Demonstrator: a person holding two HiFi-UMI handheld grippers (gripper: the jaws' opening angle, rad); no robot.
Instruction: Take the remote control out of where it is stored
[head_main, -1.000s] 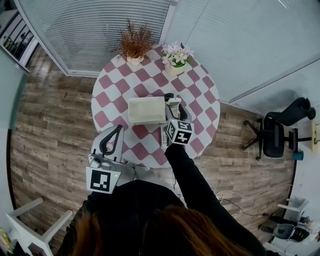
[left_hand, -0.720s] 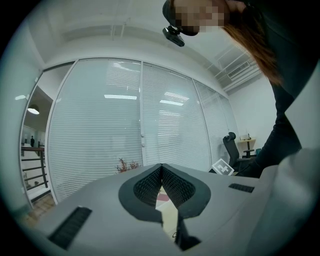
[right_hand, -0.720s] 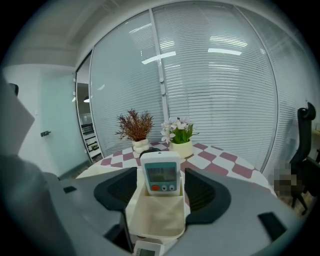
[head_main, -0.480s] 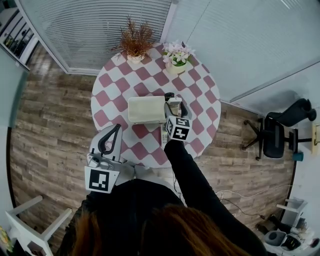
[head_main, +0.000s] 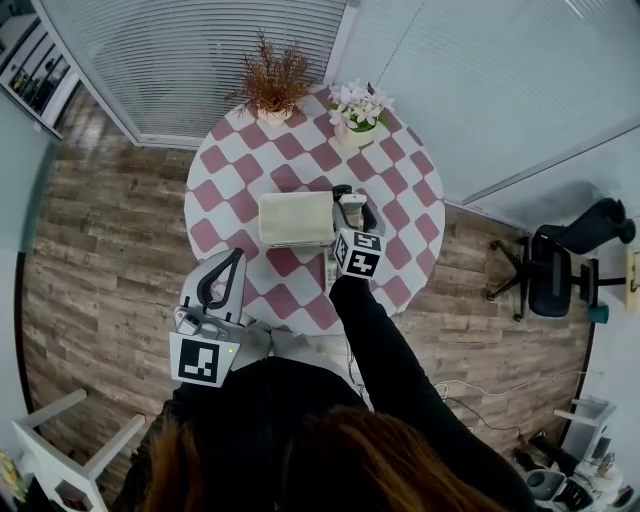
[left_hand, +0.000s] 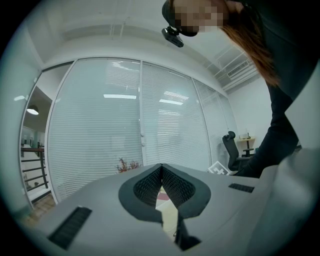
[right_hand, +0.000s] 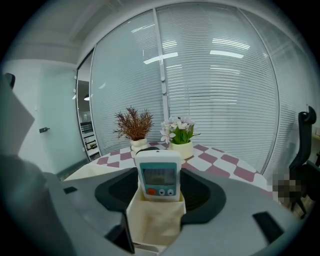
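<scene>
Standing upright in a cream fabric pocket (right_hand: 155, 220), the remote control (right_hand: 159, 175) is not yet out. Its top half sticks up above the pocket rim, showing the screen, an orange button and two small white buttons. Around it sit the right tongs (right_hand: 161, 186), one jaw each side, spread wide and just been opening. The remote is between the jaws but the pads are not pressing on it, with a small gap on both sides, so nothing is gripped.

Head view: the pocket is at the right end of a cream box (head_main: 295, 218) lying near the middle of the round table (head_main: 405, 205), which has a pink-and-white checked cloth. The right tongs point in from the near side, marker cube toward the person, tips at the box's right end.

Low at the near-left edge of the table are the left tongs (head_main: 238, 256), apart from the box and pointing toward it. Jaws together, tips touching, empty. The left gripper view shows the same: two black pads meet at the front with nothing between.

Far side of the table: a dried reddish-brown plant (head_main: 272, 85) in a white pot and white flowers (head_main: 358, 108) in a cream pot, side by side, well apart from the box. Blinds (head_main: 200, 50) hang behind the table and a wood floor (head_main: 100, 240) runs all round. A black office chair (head_main: 555, 268) is off to the right, well apart from the table.
</scene>
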